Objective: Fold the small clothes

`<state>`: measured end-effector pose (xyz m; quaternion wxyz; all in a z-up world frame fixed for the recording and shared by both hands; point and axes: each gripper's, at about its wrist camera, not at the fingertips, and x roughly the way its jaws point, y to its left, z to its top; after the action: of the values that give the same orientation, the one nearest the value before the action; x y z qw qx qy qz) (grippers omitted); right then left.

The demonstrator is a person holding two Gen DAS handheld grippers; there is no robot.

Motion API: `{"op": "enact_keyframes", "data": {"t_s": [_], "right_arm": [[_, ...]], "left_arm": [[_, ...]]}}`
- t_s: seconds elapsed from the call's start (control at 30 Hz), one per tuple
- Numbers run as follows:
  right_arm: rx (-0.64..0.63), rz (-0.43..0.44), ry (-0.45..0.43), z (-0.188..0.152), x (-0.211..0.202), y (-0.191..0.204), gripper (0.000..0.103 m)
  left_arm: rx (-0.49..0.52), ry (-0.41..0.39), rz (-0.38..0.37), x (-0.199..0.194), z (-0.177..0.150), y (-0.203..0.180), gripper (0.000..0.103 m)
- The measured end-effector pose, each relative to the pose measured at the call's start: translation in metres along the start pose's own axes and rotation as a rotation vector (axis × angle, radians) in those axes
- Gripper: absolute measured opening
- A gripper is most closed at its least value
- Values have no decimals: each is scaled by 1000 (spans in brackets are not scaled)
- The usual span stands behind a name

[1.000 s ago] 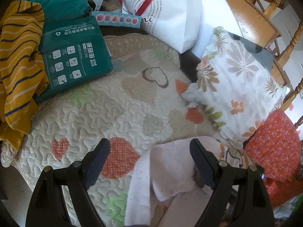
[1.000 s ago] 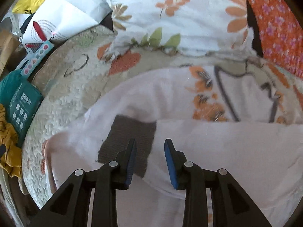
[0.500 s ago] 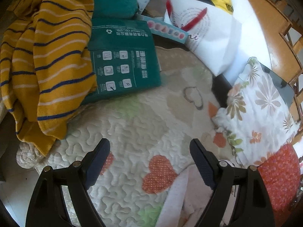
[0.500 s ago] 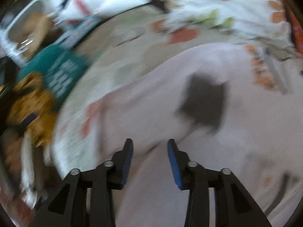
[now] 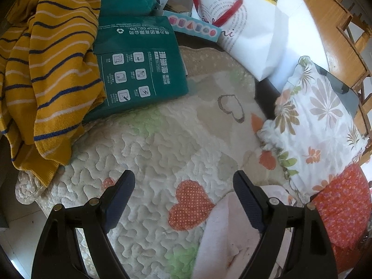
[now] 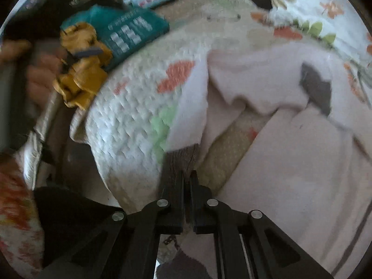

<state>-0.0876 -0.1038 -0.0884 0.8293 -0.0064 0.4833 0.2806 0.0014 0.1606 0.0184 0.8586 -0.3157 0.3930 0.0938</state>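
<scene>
A pale pink small garment (image 6: 290, 125) with grey patches lies crumpled on a quilted heart-print mat (image 6: 130, 97). My right gripper (image 6: 186, 176) is shut on the garment's grey ribbed cuff (image 6: 181, 158) at its near left corner. In the left wrist view, my left gripper (image 5: 183, 186) is wide open and empty above the mat (image 5: 162, 139), with the pink garment's edge (image 5: 223, 232) under its right finger. A yellow striped sweater (image 5: 46, 69) lies at the mat's left.
A green paper package (image 5: 139, 69) and a white printed bag (image 5: 244, 34) sit at the mat's far side. A floral pillow (image 5: 313, 127) and an orange flowered cloth (image 5: 344, 209) lie on the right. Wooden chairs (image 5: 337, 23) stand beyond.
My right gripper swung left along the garment and closed on its grey cuff. My left gripper stayed open and drew back left off the garment.
</scene>
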Motion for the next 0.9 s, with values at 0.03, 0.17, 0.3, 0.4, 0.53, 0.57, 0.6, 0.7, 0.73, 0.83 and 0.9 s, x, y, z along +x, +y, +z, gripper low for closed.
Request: {"op": "enact_keyframes", "data": {"t_s": [0.03,0.17,0.3,0.4,0.53,0.57,0.6,0.7,0.73,0.83,0.9], "right_arm": [[5,6,-18,3,-8,0,5],[85,2,-136,26,-64,-22,5],[245,-40,-241,40,-121,-86,5],[373,-121,-294,35,-159,-144,5],[510,-329,-261,15,-186,-227,5],[527,-375,-246,11,-187,-241,5],[549,-433,-225,6,-189,-260,5],[616,-567,-171,-7,-188,-311,5],[638,-603,-157,-11,-187,-324,5],[675,-662,-119,-25,-186,-354,5],[685,-707,-93,-31,-180,-367,5]], "left_arm": [[-1,3,0,1,-1,0,85],[12,22,-8,6,-7,-9,85],[56,38,-20,12,-17,-29,85],[94,50,-29,17,-27,-45,85],[152,74,-51,24,-42,-70,85],[173,79,-57,24,-47,-78,85],[191,82,-61,25,-51,-86,85],[244,83,-66,26,-62,-104,85],[264,81,-64,26,-66,-110,85],[317,80,-43,31,-75,-125,85],[334,88,-41,35,-78,-131,85]]}}
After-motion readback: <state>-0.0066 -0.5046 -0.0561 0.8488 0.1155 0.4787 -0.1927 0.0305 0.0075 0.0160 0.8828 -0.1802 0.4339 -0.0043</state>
